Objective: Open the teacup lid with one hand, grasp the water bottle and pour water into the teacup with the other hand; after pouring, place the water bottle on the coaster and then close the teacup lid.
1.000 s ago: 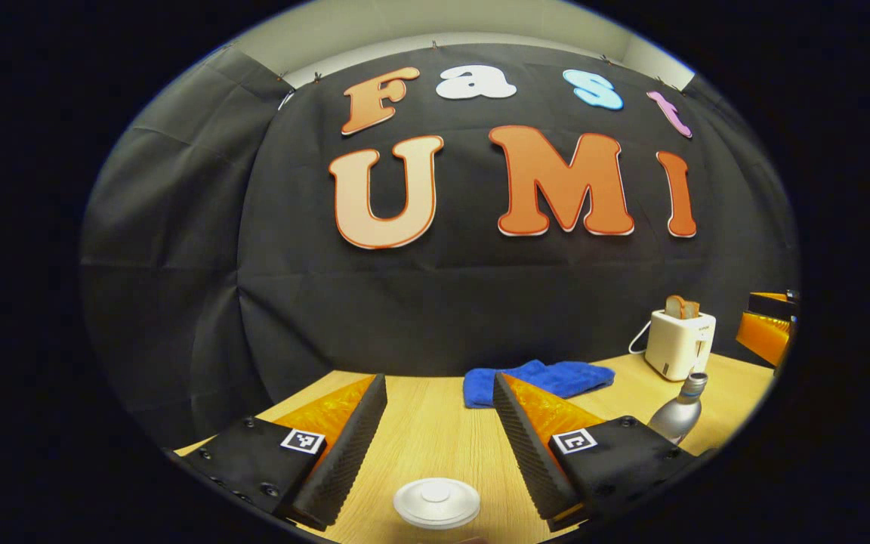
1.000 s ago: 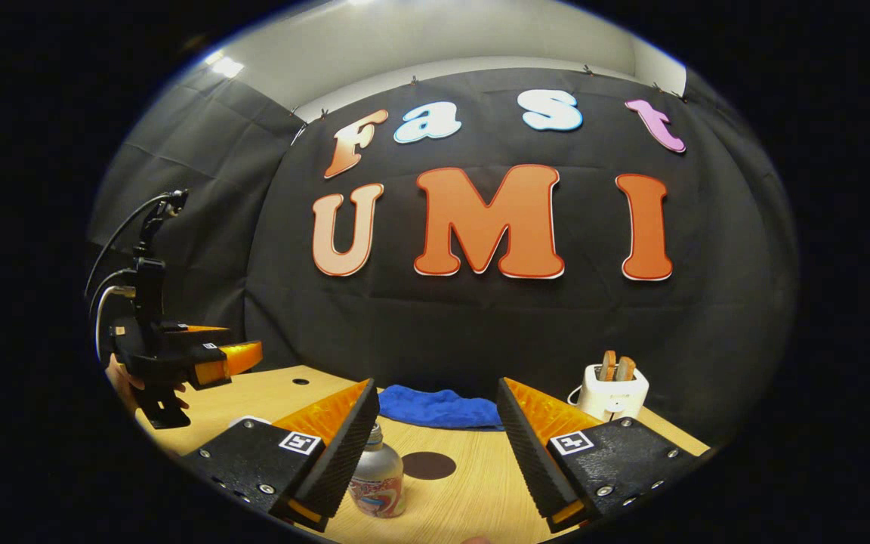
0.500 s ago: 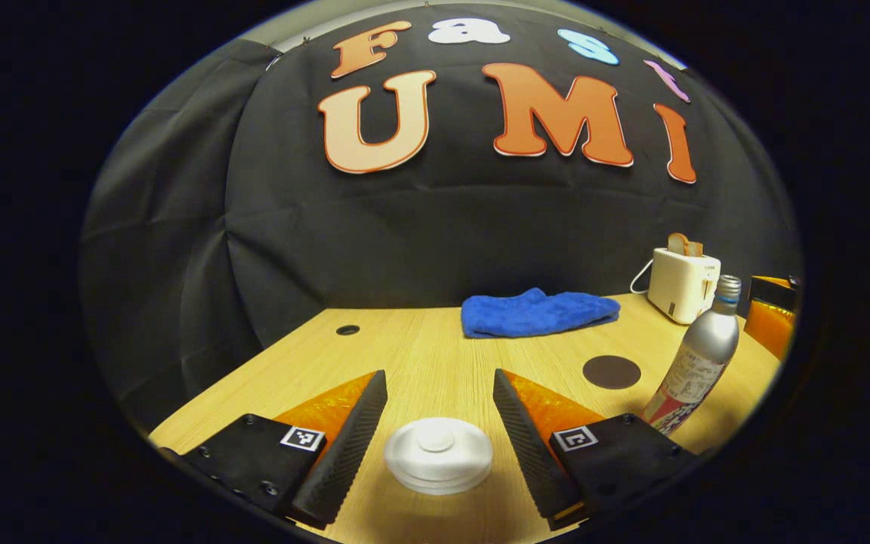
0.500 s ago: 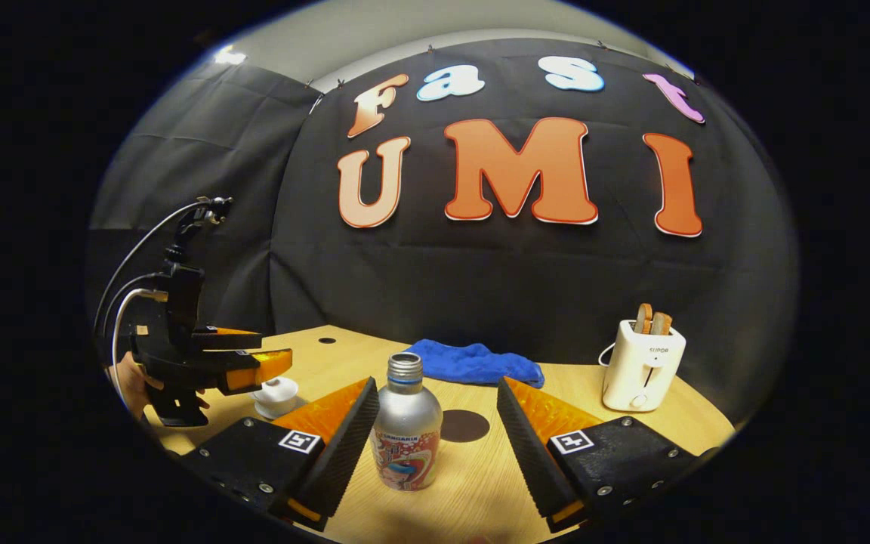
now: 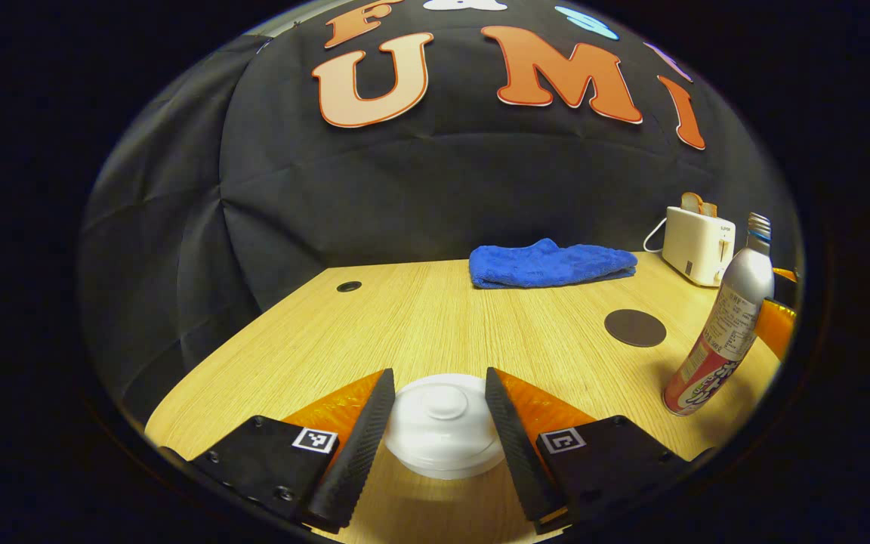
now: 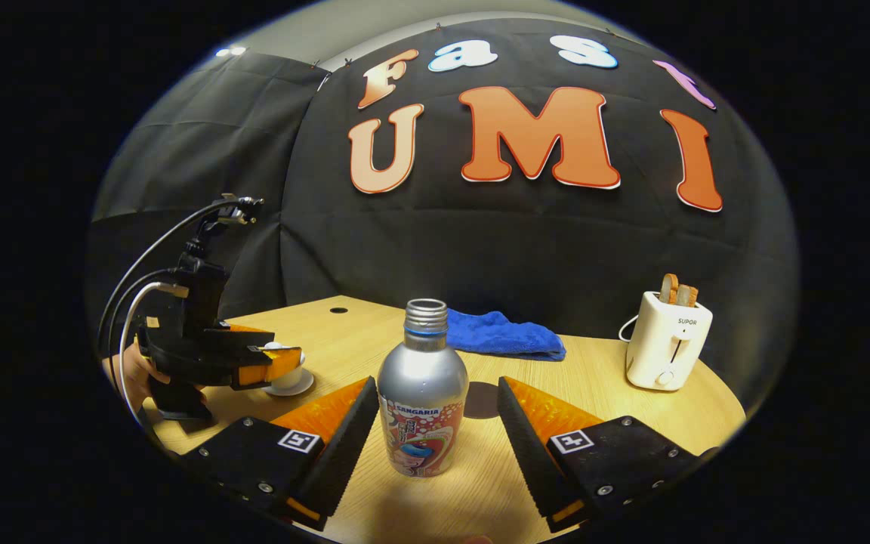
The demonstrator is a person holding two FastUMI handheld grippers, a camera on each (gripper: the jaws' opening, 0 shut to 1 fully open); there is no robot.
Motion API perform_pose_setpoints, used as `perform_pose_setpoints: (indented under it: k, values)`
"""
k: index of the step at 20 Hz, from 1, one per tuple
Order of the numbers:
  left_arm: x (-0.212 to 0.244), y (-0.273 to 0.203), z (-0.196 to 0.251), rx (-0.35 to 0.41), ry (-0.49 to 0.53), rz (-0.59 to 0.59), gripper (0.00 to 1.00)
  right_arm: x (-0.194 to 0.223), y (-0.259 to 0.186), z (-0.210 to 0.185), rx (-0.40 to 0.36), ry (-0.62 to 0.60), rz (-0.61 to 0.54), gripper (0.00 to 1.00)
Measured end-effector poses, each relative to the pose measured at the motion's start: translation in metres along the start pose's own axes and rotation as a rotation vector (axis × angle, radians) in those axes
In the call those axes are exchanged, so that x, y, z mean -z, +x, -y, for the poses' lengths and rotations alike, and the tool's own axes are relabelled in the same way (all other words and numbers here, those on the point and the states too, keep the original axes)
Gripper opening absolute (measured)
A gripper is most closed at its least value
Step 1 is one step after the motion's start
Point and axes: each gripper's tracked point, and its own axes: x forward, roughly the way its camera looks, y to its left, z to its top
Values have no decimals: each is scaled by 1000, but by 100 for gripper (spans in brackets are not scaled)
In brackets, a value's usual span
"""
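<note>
The white teacup lid point(image 5: 442, 423) sits between the fingers of my left gripper point(image 5: 439, 374), which is open and close around its sides. In the right gripper view that left gripper point(image 6: 284, 361) hovers over the white teacup point(image 6: 286, 376) on its saucer. The silver water bottle point(image 6: 422, 400), uncapped and upright, stands between the fingers of my right gripper point(image 6: 435, 384), which is open with gaps on both sides. From the left gripper view the bottle point(image 5: 722, 332) stands at the right. The dark round coaster point(image 5: 635, 328) lies on the table beyond it.
A blue towel point(image 5: 552, 263) lies at the back of the wooden table point(image 5: 420, 325), and a white toaster point(image 6: 667, 344) with bread stands at the back right. A cable hole point(image 5: 348, 286) is at the back left. A hand point(image 6: 129, 374) holds the left gripper.
My left gripper has dropped toward the lid and its fingers have narrowed around it. My right gripper has moved forward and tipped down, so the bottle now sits between its fingers.
</note>
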Motion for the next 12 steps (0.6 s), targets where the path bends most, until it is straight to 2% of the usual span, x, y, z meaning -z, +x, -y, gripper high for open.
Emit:
perform_pose_setpoints:
  k: [4, 6, 7, 9, 10, 11, 12]
  values:
    - [-3, 1, 0, -6, 15, -2, 66, 9, 3, -2, -13, 4, -28, 95]
    - [-6, 1, -1, -13, 22, 5, 53, 11, 4, -1, -16, 11, -31, 95]
    - [-5, 2, -2, -13, 25, 1, 43, 11, 5, -2, -17, 16, -31, 95]
    - [-7, 2, -3, -19, 30, 4, 39, 10, 6, -2, -20, 25, -32, 95]
    - [-11, 2, -4, -23, 19, 8, 42, 11, 7, -1, -22, 30, -34, 95]
    - [-8, 1, -1, -19, 22, 7, 34, 11, 8, -1, -23, 32, -35, 95]
    - [-8, 1, -2, -14, 18, 12, 34, 11, 9, -2, -24, 32, -36, 95]
